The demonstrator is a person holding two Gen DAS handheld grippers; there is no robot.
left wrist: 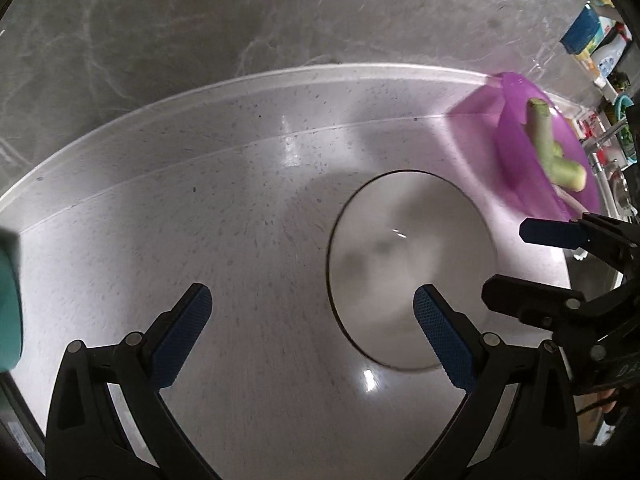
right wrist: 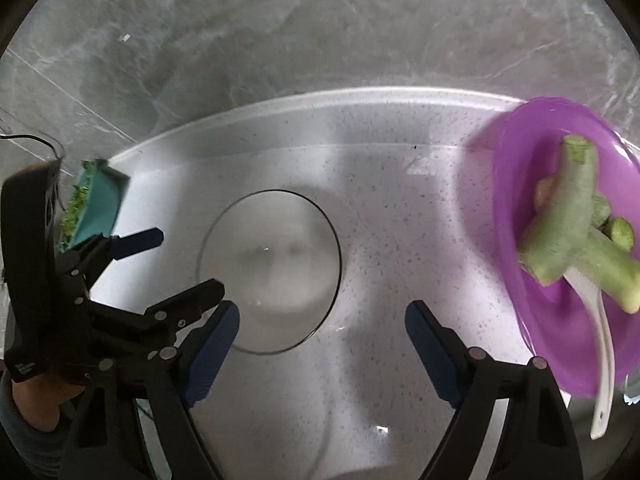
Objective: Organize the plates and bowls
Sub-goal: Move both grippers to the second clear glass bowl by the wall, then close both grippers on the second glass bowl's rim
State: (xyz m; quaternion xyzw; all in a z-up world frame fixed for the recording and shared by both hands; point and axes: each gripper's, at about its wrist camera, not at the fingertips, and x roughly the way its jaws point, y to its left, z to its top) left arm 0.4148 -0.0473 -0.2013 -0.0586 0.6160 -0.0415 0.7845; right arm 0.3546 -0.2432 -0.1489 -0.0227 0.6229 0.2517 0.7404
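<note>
It looked like a home kitchen: a speckled white countertop (left wrist: 200,184) ran against a grey marbled wall (left wrist: 200,20), a purple plate (right wrist: 560,280) held vegetable stalks (right wrist: 576,240), and packets (left wrist: 592,32) crowded 1 corner.

Grey marble wall (right wrist: 280,32) across the back, pale veins running through it, glossy, with a seam line slanting down its left side in the right wrist view. Below it, the white speckled countertop (left wrist: 160,184), its raised back edge (left wrist: 280,74) meeting the wall in a bright curved strip. Light glares off the counter in small white patches, and soft grey shadows fall across its middle. Far right in the left wrist view, a crowded shelf of boxes and bottles (left wrist: 600,44), colourful but too blurred to read. Below that, something metallic (left wrist: 608,160), unclear.
</note>
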